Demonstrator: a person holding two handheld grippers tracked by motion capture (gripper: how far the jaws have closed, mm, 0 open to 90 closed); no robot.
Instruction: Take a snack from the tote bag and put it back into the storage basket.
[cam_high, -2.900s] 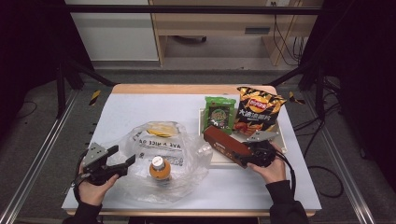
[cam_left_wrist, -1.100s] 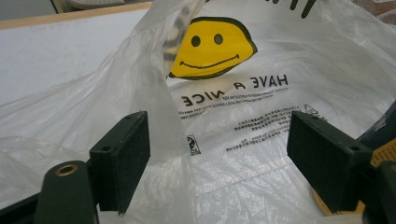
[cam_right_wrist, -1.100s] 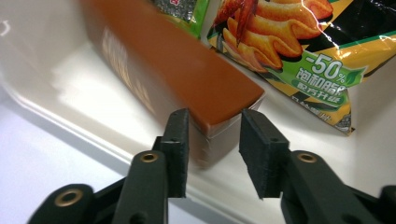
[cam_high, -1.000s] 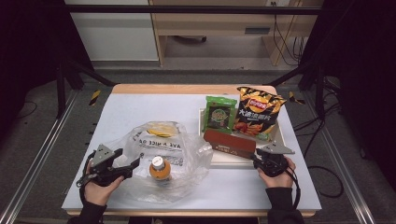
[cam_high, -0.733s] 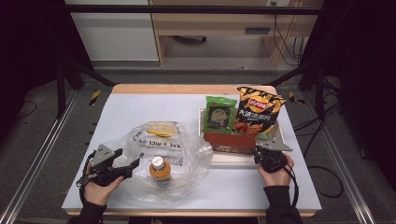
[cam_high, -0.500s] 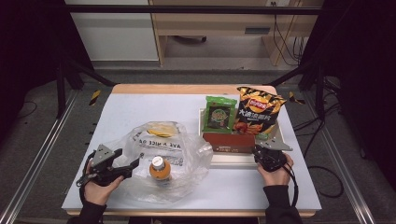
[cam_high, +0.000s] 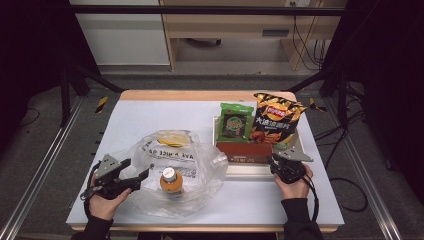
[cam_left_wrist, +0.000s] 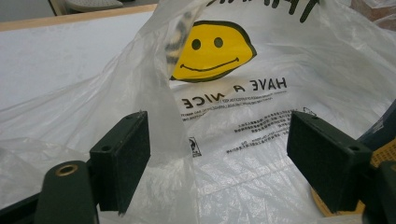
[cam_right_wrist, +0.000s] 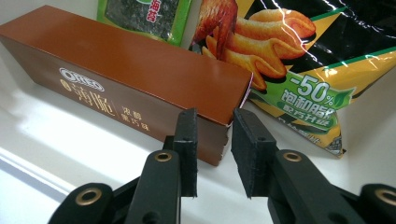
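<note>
Right gripper view: right gripper (cam_right_wrist: 212, 154) jaws part open, have just been opening, straddling near end corner of brown Oreo box (cam_right_wrist: 126, 79), pads not pressing. Box lies flat in white tray (cam_high: 250, 170), snack bags behind. Advise centring on box end, then closing squarely. Left gripper (cam_left_wrist: 219, 163) open at plastic bag (cam_left_wrist: 261, 93).

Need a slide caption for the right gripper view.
Right tool, jaws slightly apart, at the near end of the brown Oreo box, beside the chip bag.
</note>
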